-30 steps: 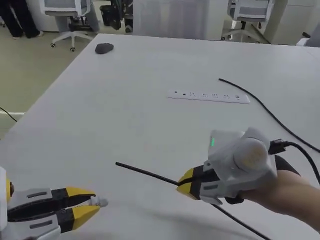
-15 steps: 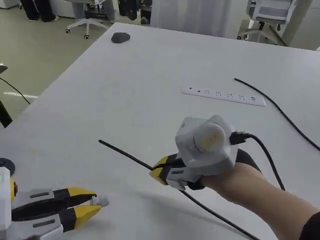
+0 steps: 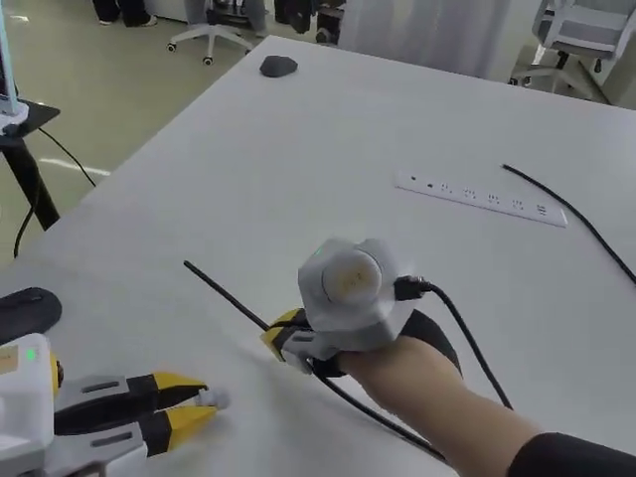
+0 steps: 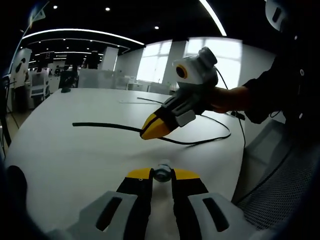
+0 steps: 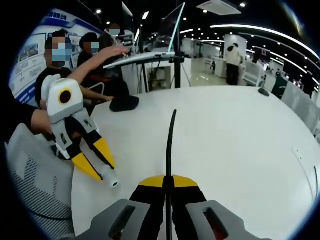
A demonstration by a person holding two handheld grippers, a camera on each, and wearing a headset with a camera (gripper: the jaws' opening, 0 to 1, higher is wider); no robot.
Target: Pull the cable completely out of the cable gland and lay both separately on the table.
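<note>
The black cable [image 3: 224, 293] lies low over the white table [image 3: 298, 169], its free end pointing far left. My right gripper [image 3: 281, 338] is shut on it partway along; the rest trails back under the arm. In the right gripper view the cable [image 5: 171, 135] runs straight ahead from the shut jaws of the right gripper [image 5: 168, 181]. My left gripper [image 3: 212, 400] at the near left is shut on the small grey cable gland [image 3: 215, 399], apart from the cable. The left gripper view has the gland [image 4: 162, 172] pinched at my left gripper [image 4: 162, 175], with the right gripper [image 4: 150, 131] beyond.
A white power strip [image 3: 482, 197] and a second black cable [image 3: 576, 214] lie at the far right. A dark mouse [image 3: 278, 66] sits at the far edge, a flat black object [image 3: 28, 308] at the near left. People sit beyond the table's left end [image 5: 75, 55].
My right gripper has carried the cable leftward across the table, nearer the left gripper. The left gripper keeps the gland at the near left. The camera has panned left.
</note>
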